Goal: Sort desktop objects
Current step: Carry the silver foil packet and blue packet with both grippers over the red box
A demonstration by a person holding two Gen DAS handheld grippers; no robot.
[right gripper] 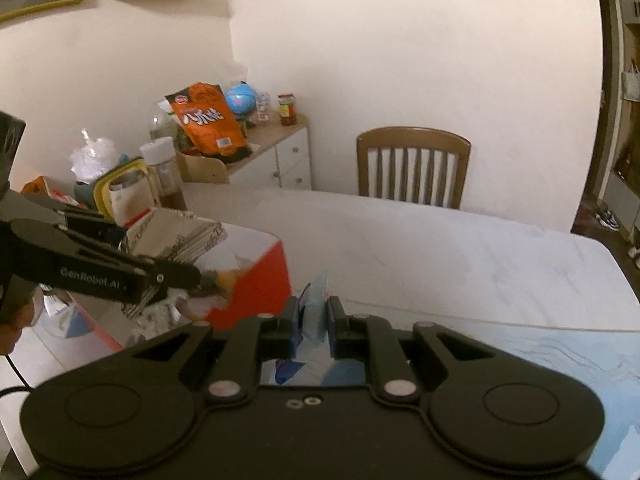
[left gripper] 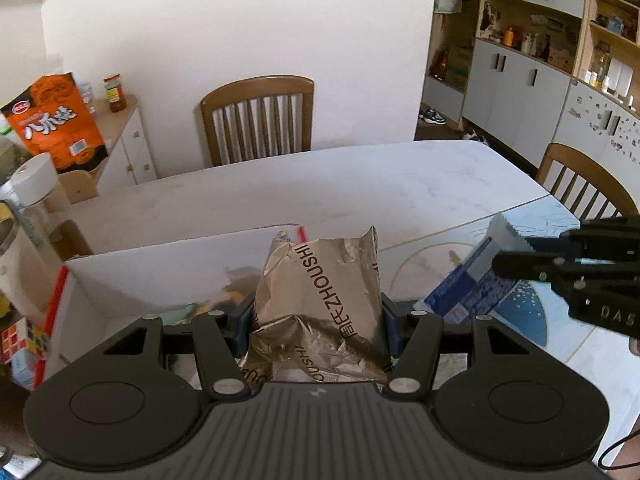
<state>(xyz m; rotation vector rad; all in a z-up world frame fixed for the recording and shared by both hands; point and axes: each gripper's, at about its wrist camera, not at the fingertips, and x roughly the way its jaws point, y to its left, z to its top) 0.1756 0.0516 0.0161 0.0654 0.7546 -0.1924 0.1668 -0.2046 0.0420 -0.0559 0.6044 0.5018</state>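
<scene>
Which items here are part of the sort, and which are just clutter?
In play: silver foil packet in left claw; blue packet in right claw; red-and-white box.
Lying about: orange snack bag, sauce jar, globe, chairs.

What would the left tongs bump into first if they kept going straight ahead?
Probably the far wall of the white box just beyond the silver bag they grip; depth is hard to judge.
</scene>
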